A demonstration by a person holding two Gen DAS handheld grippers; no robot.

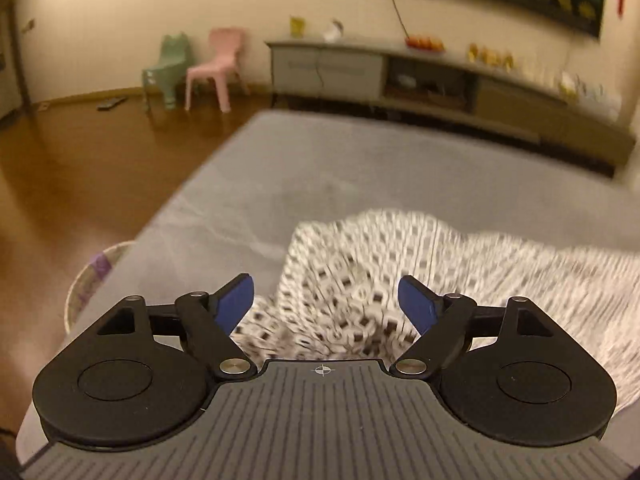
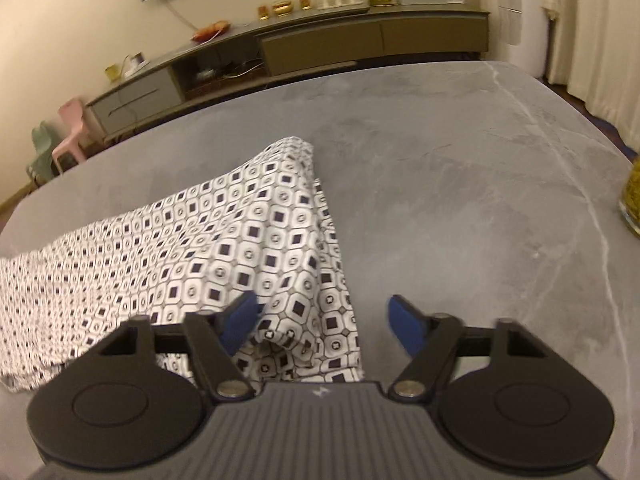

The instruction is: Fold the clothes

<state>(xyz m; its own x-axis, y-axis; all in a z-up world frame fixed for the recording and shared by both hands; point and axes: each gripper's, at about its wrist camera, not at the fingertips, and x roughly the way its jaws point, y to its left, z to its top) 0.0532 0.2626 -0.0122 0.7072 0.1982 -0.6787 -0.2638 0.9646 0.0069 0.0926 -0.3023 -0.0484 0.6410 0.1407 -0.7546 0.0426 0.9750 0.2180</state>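
Note:
A white garment with a dark square-and-ring print (image 2: 224, 240) lies on the grey table (image 2: 460, 184), stretched out to the left with a raised fold at its far end. My right gripper (image 2: 322, 316) is open just above the garment's near right edge, blue pads (image 2: 404, 322) wide apart. In the left wrist view the same garment (image 1: 360, 280) is blurred and bunched in front of my left gripper (image 1: 326, 300), which is open with cloth lying between and under its blue pads (image 1: 236, 302).
A long low sideboard (image 2: 320, 44) with small items stands behind the table. Pink (image 1: 216, 68) and green (image 1: 168, 68) child chairs stand on the wooden floor at the left. A basket (image 1: 92, 280) sits by the table's left edge. A glass container (image 2: 630, 200) stands at the right edge.

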